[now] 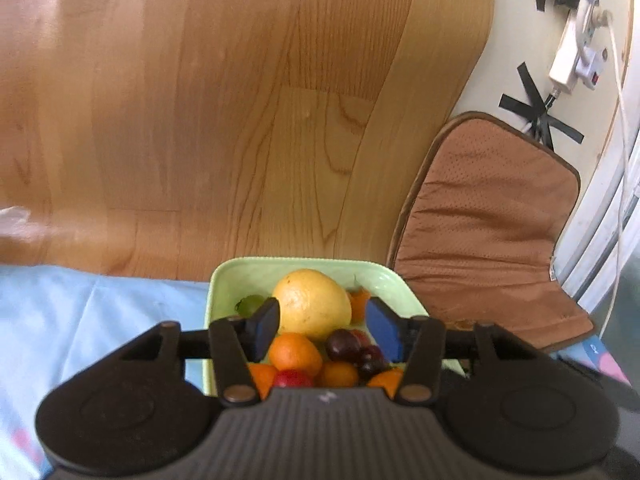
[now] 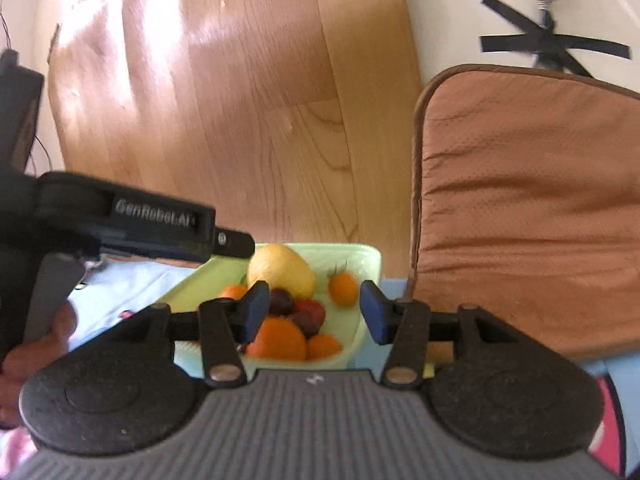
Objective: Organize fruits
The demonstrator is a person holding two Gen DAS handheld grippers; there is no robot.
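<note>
Both claws (image 1: 326, 330) (image 2: 312, 312) released above green tray (image 1: 256, 276) heaped with fruits (image 1: 312, 304).

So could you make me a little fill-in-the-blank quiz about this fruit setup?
1. The fruit sits in a pale ____ tray.
2. The biggest fruit in it is ____ in colour.
3. Beside the tray lies a ____ cushion.
4. Neither the left gripper nor the right gripper holds anything; both are ____.

Missing words: green; yellow; brown; open
</note>
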